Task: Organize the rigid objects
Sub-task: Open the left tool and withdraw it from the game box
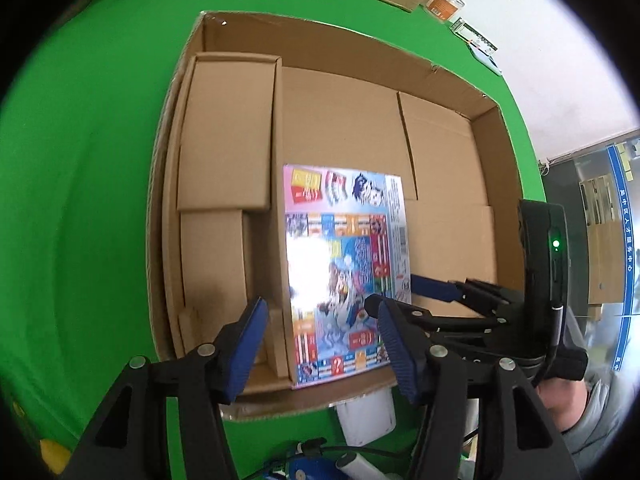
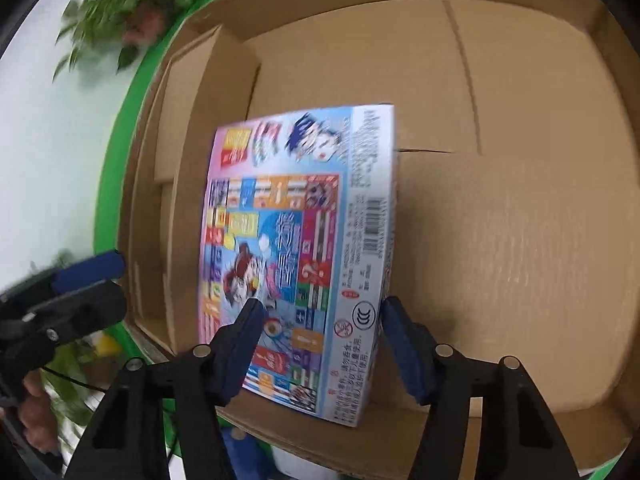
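While the colourful printed box [image 2: 300,256] stood on edge inside the large open carton [image 1: 496,152], leaning against or just beside a plain cardboard box [image 1: 228,136] at its 9 o'clock side, the right gripper [image 2: 320,344] straddled the lower end of it. The jaws of that gripper stood about half open, one pad [image 2: 248,344] over the printed face and the other at the box's 3 o'clock edge; whether either pad pressed on the box could not be told from the right wrist view, so a firm hold was not confirmed. The left gripper [image 1: 320,344] hovered over the near wall of the carton, its jaws likewise about half open with nothing between them. The carton rested on the green table [image 1: 80,200], and the floor of the carton at the 3 o'clock side of the printed box lay bare. The step in hand appeared to be the seating of the printed box upright next to the cardboard boxes already packed. The next move would call for steadying the box so it does not tip toward the bare 3 o'clock side, then freeing the right jaws and lifting clear without dragging the box along.
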### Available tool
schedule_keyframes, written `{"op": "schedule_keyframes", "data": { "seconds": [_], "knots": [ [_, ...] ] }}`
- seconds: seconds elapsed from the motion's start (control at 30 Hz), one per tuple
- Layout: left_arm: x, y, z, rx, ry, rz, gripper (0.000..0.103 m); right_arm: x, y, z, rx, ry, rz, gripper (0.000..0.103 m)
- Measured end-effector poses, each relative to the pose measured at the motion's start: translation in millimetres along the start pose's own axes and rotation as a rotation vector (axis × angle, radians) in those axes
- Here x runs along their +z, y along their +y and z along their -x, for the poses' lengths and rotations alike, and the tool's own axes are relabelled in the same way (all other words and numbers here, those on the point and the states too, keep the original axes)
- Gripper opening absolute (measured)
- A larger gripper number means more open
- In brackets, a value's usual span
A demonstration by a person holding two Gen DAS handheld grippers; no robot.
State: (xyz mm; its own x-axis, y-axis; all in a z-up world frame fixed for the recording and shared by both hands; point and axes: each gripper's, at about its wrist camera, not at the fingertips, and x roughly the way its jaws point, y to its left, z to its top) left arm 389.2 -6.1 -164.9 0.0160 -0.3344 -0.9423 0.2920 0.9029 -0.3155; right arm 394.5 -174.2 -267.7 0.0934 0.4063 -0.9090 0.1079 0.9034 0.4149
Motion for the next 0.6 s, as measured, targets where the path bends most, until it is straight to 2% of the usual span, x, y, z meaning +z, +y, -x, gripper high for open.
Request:
{"op": "schedule_keyframes", "data": {
  "seconds": [0.07,0.13,0.2,0.27,0.3,0.33,0.37,0.47,0.6],
  "knots": [
    [-6,0,4,0.034,-0.005,-0.011,0.057,-3,1,3,0.016,0.004,0.006,0.061],
    [-13,-2,18,0.092,-0.052,-0.023,0.055,-8,0,21,0.008,-0.043,-0.003,0.061],
    [-21,-9,42,0.134,-0.154,-0.053,0.057,-17,7,52,-0.082,-0.146,0.035,0.072],
    [-32,-21,72,0.193,-0.292,-0.084,0.059,-31,16,87,-0.151,-0.260,0.065,0.100],
    [-36,-26,83,0.216,-0.341,-0.096,0.067,-40,21,105,-0.185,-0.313,0.076,0.103],
    [-41,-31,94,0.238,-0.384,-0.106,0.079,-49,27,120,-0.218,-0.352,0.085,0.102],
    [-47,-35,104,0.252,-0.423,-0.113,0.082,-56,32,131,-0.249,-0.371,0.090,0.102],
    [-62,-41,126,0.218,-0.488,-0.114,0.082,-83,44,162,-0.325,-0.409,0.064,0.102],
    [-79,-39,136,0.177,-0.472,-0.109,0.082,-128,58,193,-0.333,-0.439,-0.007,0.102]
  ]
}}
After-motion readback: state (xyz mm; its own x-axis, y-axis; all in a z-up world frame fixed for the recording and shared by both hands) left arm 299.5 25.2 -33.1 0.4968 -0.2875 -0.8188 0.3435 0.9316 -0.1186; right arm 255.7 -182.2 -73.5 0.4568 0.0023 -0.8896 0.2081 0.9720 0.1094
